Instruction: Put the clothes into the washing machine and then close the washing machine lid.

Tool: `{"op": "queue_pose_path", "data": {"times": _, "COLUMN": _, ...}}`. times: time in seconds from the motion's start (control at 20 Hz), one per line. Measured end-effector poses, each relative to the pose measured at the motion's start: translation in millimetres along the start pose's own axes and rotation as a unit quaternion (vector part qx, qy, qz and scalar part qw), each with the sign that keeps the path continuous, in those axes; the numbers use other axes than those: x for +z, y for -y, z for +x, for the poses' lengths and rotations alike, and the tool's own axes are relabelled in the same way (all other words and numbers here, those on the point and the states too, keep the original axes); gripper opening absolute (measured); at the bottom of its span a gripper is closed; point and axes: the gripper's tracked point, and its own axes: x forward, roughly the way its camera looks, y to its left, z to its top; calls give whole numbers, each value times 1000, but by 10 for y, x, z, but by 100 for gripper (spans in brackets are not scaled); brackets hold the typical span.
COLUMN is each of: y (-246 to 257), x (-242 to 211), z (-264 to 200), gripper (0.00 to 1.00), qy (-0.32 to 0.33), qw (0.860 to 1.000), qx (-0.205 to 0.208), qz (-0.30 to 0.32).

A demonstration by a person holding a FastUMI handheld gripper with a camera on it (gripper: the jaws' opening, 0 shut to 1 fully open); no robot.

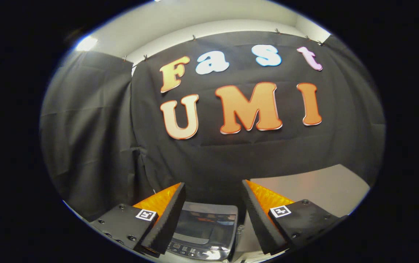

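**Gripper held wide above the washing machine, lid down**

The black cloth wall (96, 138) takes up most of the gripper view, hanging in soft folds from small clips along its top edge. It runs across the back of the booth and wraps round on one side, where a seam between two panels shows. Above it is a pale wall and ceiling (202, 18), with a bright light patch (86, 44) near the upper corner.

Below the cloth, beyond the right finger, lies a pale, bare tabletop (326, 186), its far edge meeting the cloth.

The washing machine (205, 233) sits low down, seen between the two fingers and a little beneath them. It is a small top-loader viewed from above. Its dark, glossy lid (205, 223) lies flat over the top and catches reflections. A strip of buttons (187, 250) runs along the near edge; they are too small to make out.

The gripper (213, 190) has its fingers spread well apart with nothing between them, both tips clear of the machine. Each finger carries a ridged inner pad (165, 223), and each finger mount bears a small square marker (146, 214).
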Motion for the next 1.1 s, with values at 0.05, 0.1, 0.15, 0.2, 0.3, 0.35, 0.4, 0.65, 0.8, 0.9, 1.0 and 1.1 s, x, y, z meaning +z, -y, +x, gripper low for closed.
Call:
{"op": "queue_pose_path", "data": {"times": 0.05, "y": 205, "x": 124, "z": -103, "gripper": 97, "qy": 8, "qw": 1000, "qx": -10, "qz": 1}}
{"op": "queue_pose_path", "data": {"times": 0.1, "y": 407, "x": 216, "z": -211, "gripper": 97, "qy": 15, "qw": 1000, "qx": -20, "qz": 0}}
{"op": "queue_pose_path", "data": {"times": 0.15, "y": 590, "x": 261, "z": -300, "gripper": 97, "qy": 19, "qw": 999, "qx": -29, "qz": -1}}
{"op": "queue_pose_path", "data": {"times": 0.2, "y": 770, "x": 313, "z": -441, "gripper": 97, "qy": 24, "qw": 999, "qx": -39, "qz": -2}}
{"op": "queue_pose_path", "data": {"times": 0.3, "y": 1166, "x": 367, "z": -718, "gripper": 97, "qy": 32, "qw": 998, "qx": -61, "qz": -1}}
{"op": "queue_pose_path", "data": {"times": 0.35, "y": 1350, "x": 382, "z": -850, "gripper": 97, "qy": 35, "qw": 997, "qx": -70, "qz": 2}}
{"op": "queue_pose_path", "data": {"times": 0.4, "y": 1511, "x": 400, "z": -1001, "gripper": 97, "qy": 41, "qw": 996, "qx": -76, "qz": 6}}
{"op": "queue_pose_path", "data": {"times": 0.65, "y": 2220, "x": 411, "z": -1717, "gripper": 97, "qy": 48, "qw": 993, "qx": -109, "qz": 0}}
{"op": "queue_pose_path", "data": {"times": 0.8, "y": 2493, "x": 405, "z": -2078, "gripper": 97, "qy": 48, "qw": 992, "qx": -113, "qz": -8}}
{"op": "queue_pose_path", "data": {"times": 0.9, "y": 2632, "x": 405, "z": -2246, "gripper": 97, "qy": 50, "qw": 992, "qx": -113, "qz": -13}}
{"op": "queue_pose_path", "data": {"times": 1.0, "y": 2702, "x": 394, "z": -2358, "gripper": 97, "qy": 50, "qw": 993, "qx": -109, "qz": -13}}
{"op": "queue_pose_path", "data": {"times": 1.1, "y": 2735, "x": 377, "z": -2435, "gripper": 97, "qy": 50, "qw": 993, "qx": -104, "qz": -10}}
